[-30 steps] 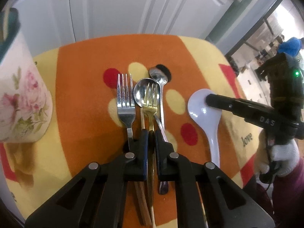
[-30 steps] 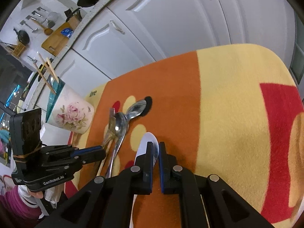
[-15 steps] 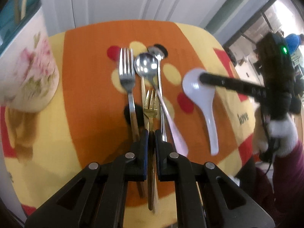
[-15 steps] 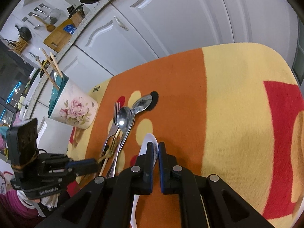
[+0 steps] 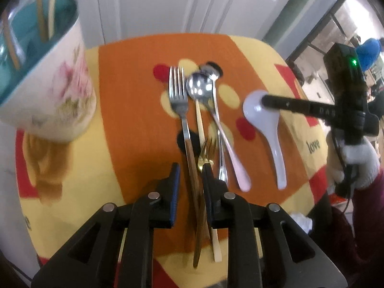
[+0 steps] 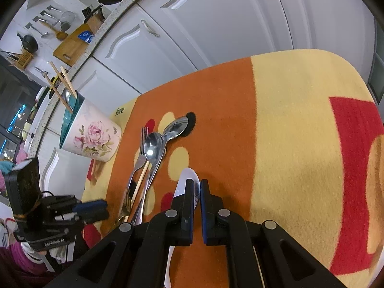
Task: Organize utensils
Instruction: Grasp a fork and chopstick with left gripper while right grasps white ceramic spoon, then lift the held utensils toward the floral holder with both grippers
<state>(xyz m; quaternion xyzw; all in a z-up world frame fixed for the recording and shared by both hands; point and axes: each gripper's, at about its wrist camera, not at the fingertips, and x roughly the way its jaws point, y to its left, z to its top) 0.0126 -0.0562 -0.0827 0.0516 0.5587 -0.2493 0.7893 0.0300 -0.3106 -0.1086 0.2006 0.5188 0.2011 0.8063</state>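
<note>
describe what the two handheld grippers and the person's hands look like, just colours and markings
Both grippers are black plastic with angular cut-out linkages, silver pivot pins and blue pads inside the fingers. Seen from the other camera, the right gripper shows pale lettering and a black box with a green light; the left gripper has white lettering and a black box strapped on. The right hand wears a white knit glove over a maroon sleeve.

Kitchen backdrop, bench cloth.
Orange, yellow and red spotted cloth (image 6: 300, 124) covers bench; white cabinet doors (image 6: 216, 31) behind. Wooden cutting board (image 6: 72, 45) and dark pan (image 6: 30, 43) on far counter, upper left.
</note>
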